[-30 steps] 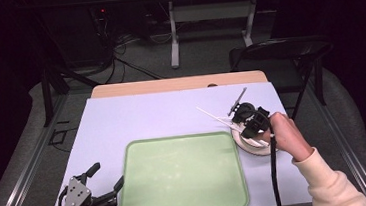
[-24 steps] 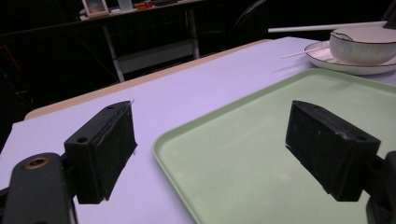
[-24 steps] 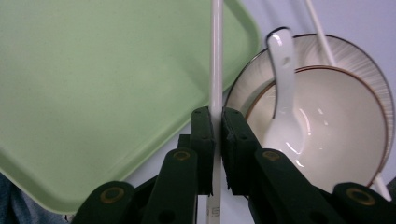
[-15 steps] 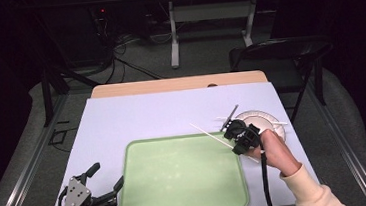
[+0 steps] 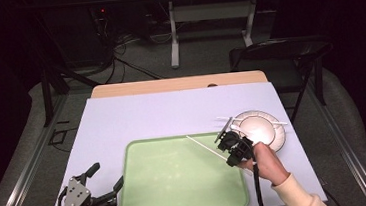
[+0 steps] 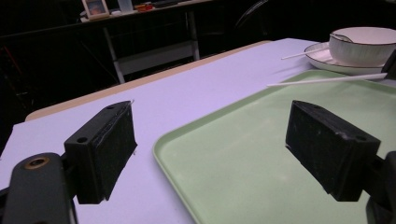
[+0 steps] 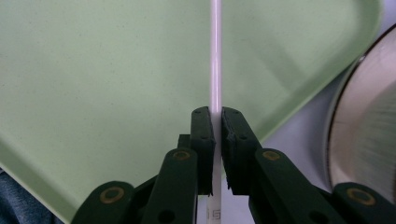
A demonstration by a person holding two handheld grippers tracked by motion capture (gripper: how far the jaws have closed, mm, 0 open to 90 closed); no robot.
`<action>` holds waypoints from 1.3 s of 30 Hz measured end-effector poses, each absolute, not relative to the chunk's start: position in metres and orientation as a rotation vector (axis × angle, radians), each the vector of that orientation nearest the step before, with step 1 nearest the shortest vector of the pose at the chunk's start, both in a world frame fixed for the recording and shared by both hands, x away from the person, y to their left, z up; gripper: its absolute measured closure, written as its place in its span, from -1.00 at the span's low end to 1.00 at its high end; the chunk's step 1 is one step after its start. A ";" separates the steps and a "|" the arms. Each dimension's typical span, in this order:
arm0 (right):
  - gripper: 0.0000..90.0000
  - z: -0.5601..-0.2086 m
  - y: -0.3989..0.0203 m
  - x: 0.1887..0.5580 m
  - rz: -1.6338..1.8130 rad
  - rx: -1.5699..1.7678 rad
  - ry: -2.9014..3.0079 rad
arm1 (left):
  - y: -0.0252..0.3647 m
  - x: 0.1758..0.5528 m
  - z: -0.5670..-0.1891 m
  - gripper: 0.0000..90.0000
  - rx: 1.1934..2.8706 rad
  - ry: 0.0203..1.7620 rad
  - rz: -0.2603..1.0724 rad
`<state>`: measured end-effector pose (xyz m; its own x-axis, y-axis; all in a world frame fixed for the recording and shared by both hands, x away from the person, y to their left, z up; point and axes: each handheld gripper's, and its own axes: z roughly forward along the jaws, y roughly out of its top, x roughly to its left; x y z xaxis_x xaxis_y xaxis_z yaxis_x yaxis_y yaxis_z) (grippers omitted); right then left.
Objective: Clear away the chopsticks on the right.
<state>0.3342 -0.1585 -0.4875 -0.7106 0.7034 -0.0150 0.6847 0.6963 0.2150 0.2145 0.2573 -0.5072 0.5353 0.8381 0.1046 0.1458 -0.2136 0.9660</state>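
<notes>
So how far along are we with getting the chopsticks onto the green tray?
Done: one white chopstick is already picked up, clamped in the right claw. In hand: it hangs over the right part of the green tray, not yet set down. Left: a second chopstick lies by the bowl and plate. The left claw sits open at the tray's left edge.

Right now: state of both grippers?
Left gripper: open, nothing between its jaws.
Right gripper: closed on the white chopstick, over the green tray.
</notes>
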 end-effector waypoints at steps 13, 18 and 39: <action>0.86 -0.511 -0.144 0.326 0.297 1.245 2.806 | 0.257 0.215 -0.507 -0.65 1.688 0.835 0.797; 0.86 -0.517 -0.145 0.325 0.323 1.353 2.741 | 0.257 0.215 -0.507 -0.65 1.683 0.838 0.796; -0.66 -0.490 -0.166 0.311 0.398 1.086 2.742 | 0.257 0.215 -0.508 -0.65 1.693 0.838 0.792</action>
